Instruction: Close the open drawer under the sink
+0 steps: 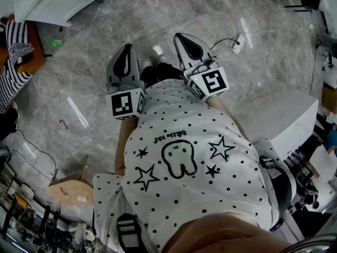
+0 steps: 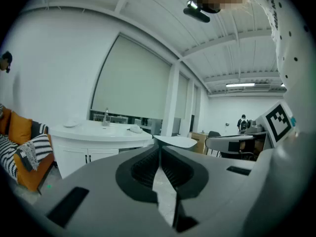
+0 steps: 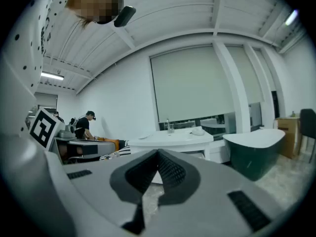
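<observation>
While left tongs and right tongs sit closed, ribbed pads, curved white sink cabinet, marbled floor

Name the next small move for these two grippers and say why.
Probably walk forward toward the white curved sink cabinet. It stands well away across the grey marble floor, and the left gripper and right gripper are both shut, empty and out of reach of it. No open drawer can be made out from here.
</observation>
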Available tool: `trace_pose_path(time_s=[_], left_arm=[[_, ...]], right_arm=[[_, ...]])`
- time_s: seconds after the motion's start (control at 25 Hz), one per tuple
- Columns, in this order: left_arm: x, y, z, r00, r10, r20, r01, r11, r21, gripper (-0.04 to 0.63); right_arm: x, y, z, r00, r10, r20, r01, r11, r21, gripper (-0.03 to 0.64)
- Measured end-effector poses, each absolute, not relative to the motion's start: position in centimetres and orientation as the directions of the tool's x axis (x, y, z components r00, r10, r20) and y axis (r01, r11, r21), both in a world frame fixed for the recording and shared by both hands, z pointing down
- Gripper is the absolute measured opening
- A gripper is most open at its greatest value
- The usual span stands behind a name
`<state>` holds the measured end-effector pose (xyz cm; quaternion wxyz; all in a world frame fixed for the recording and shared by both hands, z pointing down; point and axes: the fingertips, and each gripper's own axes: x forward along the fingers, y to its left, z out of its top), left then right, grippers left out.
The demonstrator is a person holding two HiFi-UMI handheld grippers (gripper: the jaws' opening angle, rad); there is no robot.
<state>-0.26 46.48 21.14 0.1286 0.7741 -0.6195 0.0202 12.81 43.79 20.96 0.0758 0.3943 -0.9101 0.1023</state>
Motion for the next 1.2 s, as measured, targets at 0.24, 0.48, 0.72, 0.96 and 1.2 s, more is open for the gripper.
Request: trace_pose_path(time_s=[0.24, 0.48, 0.72, 0.96, 1.2], left_arm=[[-0.3, 46.7, 21.2, 0.233, -0.955, 0.186, -0.963, -0.199, 0.184, 0.020], [-0.4, 46.8, 21.2, 0.229, -0.955, 0.187, -0.963, -0.194, 0.189, 0.020], [-0.8, 46.9, 21.0, 0.212, -0.960, 0.181, -0.967, -0.180, 0.179, 0.020], [-0.8, 47.3, 21.2, 0.201, -0.964, 0.175, -0.968, -0.168, 0.187, 0.020], [-0.2, 47.5, 21.0, 0.210, -0.965, 0.155, -0.964, -0.178, 0.198, 0.020]], right_arm=[[12.7, 44.1, 21.0, -0.683, -0.695, 0.224, -0.728, 0.673, -0.131, 0.014], [12.5, 44.3, 21.2, -0.689, -0.686, 0.233, -0.721, 0.680, -0.132, 0.014], [11.9, 44.3, 20.9, -0.712, -0.669, 0.214, -0.700, 0.702, -0.133, 0.014], [10.7, 45.3, 20.7, -0.774, -0.606, 0.183, -0.631, 0.763, -0.140, 0.014], [10.9, 45.4, 20.4, -0.778, -0.605, 0.172, -0.628, 0.759, -0.171, 0.014]])
